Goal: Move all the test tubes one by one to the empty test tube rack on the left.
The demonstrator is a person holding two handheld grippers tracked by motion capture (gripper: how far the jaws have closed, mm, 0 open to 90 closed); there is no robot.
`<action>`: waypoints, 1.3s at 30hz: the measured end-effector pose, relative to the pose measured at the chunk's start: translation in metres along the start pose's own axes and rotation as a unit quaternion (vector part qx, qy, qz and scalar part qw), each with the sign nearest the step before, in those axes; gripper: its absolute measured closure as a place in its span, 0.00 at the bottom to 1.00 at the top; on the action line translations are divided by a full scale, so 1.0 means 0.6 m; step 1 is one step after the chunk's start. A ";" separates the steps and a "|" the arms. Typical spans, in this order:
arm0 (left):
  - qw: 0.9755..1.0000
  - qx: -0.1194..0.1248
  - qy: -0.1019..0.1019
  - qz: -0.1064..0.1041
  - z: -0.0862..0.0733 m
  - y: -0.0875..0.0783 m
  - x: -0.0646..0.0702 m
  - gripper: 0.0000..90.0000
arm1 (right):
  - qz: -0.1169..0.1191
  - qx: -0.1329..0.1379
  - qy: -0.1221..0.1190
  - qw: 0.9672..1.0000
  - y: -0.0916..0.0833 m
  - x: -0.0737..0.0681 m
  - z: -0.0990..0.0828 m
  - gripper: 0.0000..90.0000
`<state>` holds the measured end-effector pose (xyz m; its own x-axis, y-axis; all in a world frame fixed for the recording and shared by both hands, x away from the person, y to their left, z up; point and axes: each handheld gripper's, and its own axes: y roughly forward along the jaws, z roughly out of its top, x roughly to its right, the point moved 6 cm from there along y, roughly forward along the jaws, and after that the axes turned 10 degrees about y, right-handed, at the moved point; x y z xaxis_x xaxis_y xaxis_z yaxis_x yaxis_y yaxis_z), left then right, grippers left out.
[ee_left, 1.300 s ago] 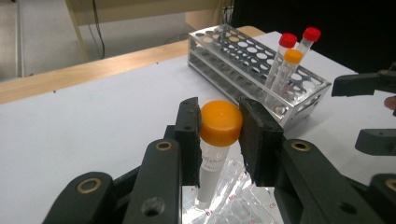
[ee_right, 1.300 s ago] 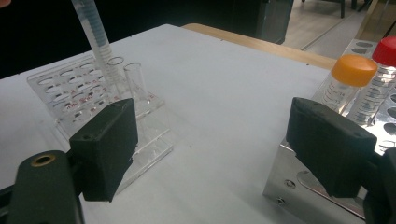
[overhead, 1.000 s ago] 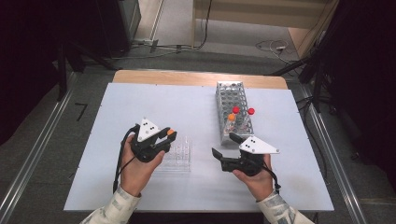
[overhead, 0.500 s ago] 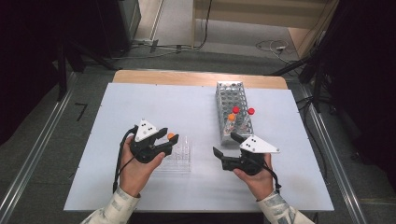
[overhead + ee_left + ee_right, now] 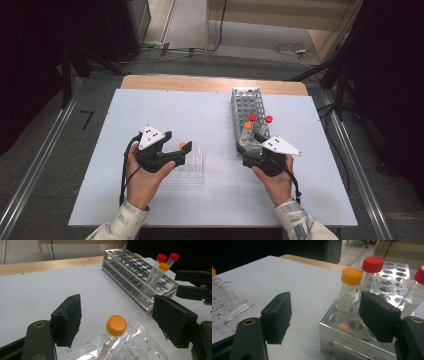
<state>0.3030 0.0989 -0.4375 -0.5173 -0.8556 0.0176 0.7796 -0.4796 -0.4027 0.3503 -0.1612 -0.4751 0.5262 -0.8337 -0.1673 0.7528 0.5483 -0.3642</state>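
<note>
A clear plastic rack [image 5: 191, 169] lies on the white table [image 5: 200, 120] and holds an orange-capped tube [image 5: 113, 333], also seen from above [image 5: 183, 146]. My left gripper [image 5: 117, 326] stands open, its pads on either side of that tube and apart from it. A metal rack [image 5: 247, 112] to the right holds an orange-capped tube [image 5: 349, 288] and two red-capped tubes [image 5: 370, 275]. My right gripper [image 5: 324, 315] is open at the metal rack's near corner [image 5: 352, 340], with nothing between its pads. From above, the right gripper [image 5: 250, 152] sits at the rack's near end.
The metal rack has several empty holes toward its far end. A wooden strip [image 5: 210, 83] runs along the table's far edge. Cables [image 5: 290, 49] lie on the floor behind. Bare table stretches between the two racks and at far left.
The left gripper has shifted slightly right, toward the clear rack. The right gripper has barely moved.
</note>
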 end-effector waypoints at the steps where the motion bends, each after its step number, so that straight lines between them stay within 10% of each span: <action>1: 1.000 -0.001 0.000 -0.001 0.000 0.000 0.000 0.26 | -0.004 0.001 0.000 1.000 0.004 0.003 0.001 0.33; 11: 1.000 -0.003 0.003 -0.004 0.000 0.001 0.004 0.28 | -0.026 -0.006 0.030 0.999 0.039 0.034 -0.001 0.63; 39: 1.000 0.005 0.004 -0.005 0.005 -0.002 0.008 0.28 | -0.019 0.031 -0.001 0.999 0.027 0.023 0.037 0.79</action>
<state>0.3009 0.0948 -0.4344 -0.5275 -0.8494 0.0151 0.7782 -0.4902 -0.3926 0.3785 -0.1624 -0.4631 0.4971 -0.8541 -0.1530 0.7955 0.5190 -0.3129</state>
